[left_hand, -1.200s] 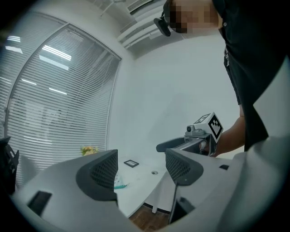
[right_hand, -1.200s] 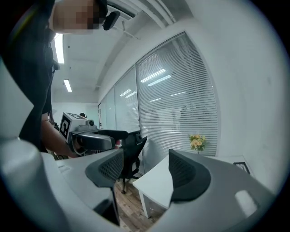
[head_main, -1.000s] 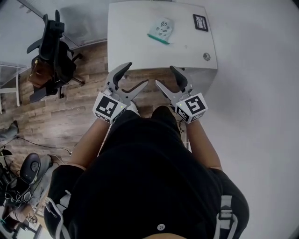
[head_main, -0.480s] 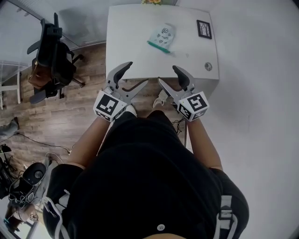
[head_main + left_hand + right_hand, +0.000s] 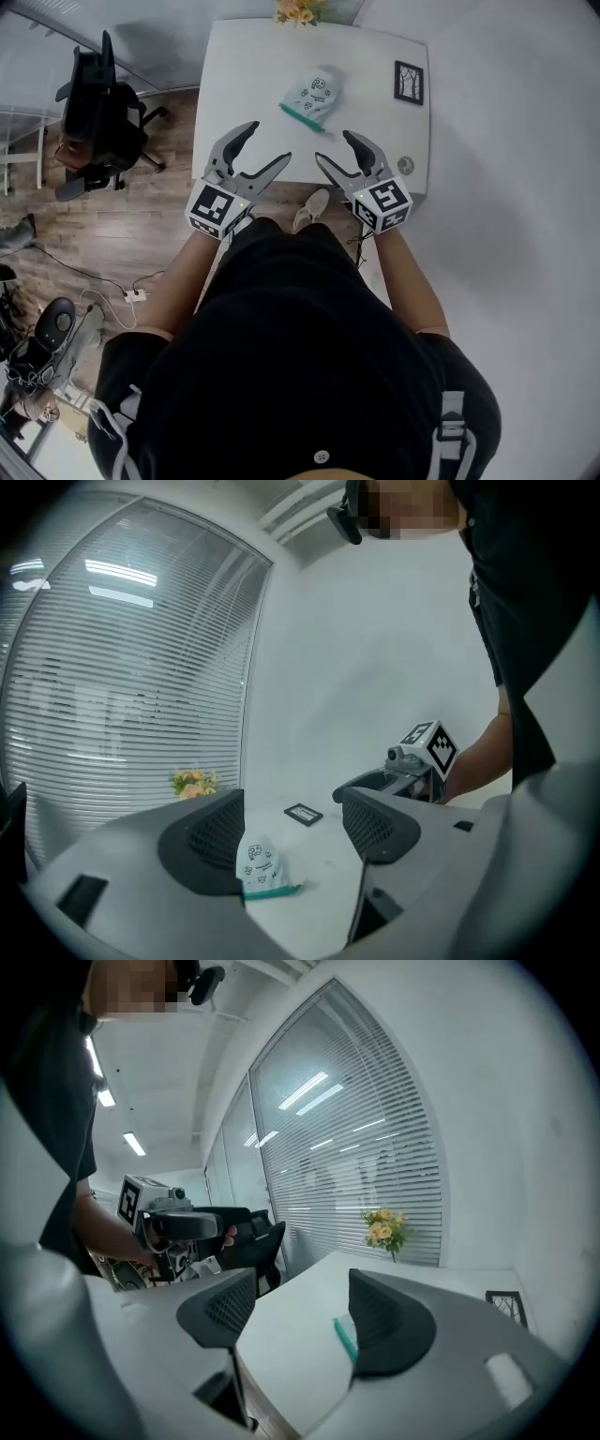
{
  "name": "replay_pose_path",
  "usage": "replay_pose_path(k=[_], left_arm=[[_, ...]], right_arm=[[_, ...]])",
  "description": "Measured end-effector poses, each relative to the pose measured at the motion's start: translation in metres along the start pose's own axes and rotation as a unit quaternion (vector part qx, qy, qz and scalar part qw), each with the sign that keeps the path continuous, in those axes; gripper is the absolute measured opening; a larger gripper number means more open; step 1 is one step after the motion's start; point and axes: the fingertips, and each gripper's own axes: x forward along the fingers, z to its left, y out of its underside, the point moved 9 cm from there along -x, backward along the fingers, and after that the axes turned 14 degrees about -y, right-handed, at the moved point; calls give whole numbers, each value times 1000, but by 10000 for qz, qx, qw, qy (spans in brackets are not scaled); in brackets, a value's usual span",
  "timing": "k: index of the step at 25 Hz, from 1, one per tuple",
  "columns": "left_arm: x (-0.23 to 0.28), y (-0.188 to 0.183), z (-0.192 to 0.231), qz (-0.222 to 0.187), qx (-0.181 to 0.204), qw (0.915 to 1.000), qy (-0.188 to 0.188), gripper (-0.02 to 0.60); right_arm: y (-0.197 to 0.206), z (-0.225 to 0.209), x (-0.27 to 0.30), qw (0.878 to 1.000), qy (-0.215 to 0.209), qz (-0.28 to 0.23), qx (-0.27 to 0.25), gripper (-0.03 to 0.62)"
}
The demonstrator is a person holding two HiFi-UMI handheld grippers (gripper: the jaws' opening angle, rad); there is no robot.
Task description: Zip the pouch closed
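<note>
No zipping is done yet: the small white cloth pouch with a green zip (image 5: 312, 94) is left untouched at upper middle, while the left gripper (image 5: 269, 142) and right gripper (image 5: 334, 147) are held wide open, empty.

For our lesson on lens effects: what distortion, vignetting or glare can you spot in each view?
Head view: fisheye warp round the white table; light is even. Left gripper view: dark rounded corners, and the blinds curve. Right gripper view: bright light streaks lie over the blinds; same dark corners.
</note>
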Motion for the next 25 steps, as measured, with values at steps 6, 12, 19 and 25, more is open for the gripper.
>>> replay_pose_path(k=[6, 12, 19, 25], left_arm=[[48, 16, -18, 165, -156, 9994, -263, 332], [73, 34, -28, 296, -288, 9981, -466, 331], [105, 58, -25, 589, -325, 9969, -420, 321], [123, 90, -23, 939, -283, 9949, -239, 316]], right_arm=[[33, -62, -2, 9985, -269, 477, 76, 316], [69, -97, -1, 9944, -471, 923, 222, 314], [104, -130, 11, 9885, -462, 1372, 441, 311], [134, -146, 27, 9808, -422, 1850, 460, 295]])
